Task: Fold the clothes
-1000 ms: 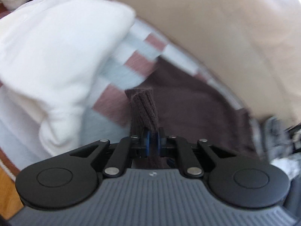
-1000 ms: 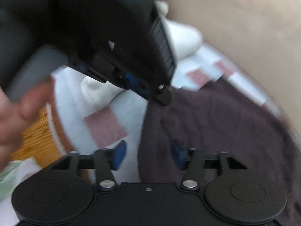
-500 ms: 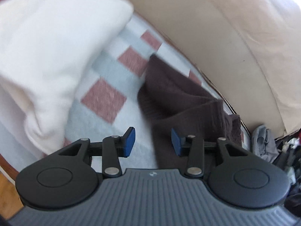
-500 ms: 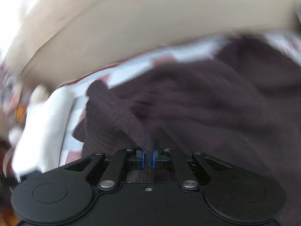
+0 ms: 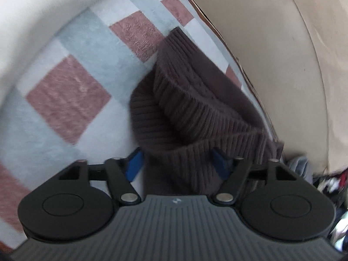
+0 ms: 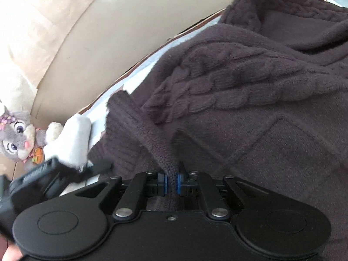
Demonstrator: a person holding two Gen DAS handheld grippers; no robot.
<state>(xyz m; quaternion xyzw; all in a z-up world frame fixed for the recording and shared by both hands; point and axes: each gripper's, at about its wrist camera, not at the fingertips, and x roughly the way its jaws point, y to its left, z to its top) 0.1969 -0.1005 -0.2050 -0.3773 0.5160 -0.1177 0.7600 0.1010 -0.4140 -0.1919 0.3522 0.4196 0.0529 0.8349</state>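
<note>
A dark brown cable-knit sweater (image 5: pixel 195 100) lies bunched on a checked blanket (image 5: pixel 65 95), with its ribbed hem toward me. My left gripper (image 5: pixel 177 163) hangs low over that hem. Its jaws are opening, and the ribbed edge sits between the blue pads (image 5: pixel 134 164) without being pinched. In the right wrist view the sweater (image 6: pixel 250 87) fills most of the frame. My right gripper (image 6: pixel 171 182) is shut on a raised fold of its knit. A blurred black part of the left tool (image 6: pixel 43 180) shows at the lower left.
A white pillow (image 5: pixel 32 10) lies at the blanket's upper left. A beige padded wall (image 5: pixel 282 43) runs along the far side. A grey plush rabbit (image 6: pixel 17 134) and a white cloth (image 6: pixel 74 139) sit at the left. Mixed clutter (image 5: pixel 326 180) lies at the right edge.
The left gripper let go of the sweater's cuff, opened and dropped toward the ribbed hem. The right gripper rolled, closed on a fold of the sweater and still holds it.
</note>
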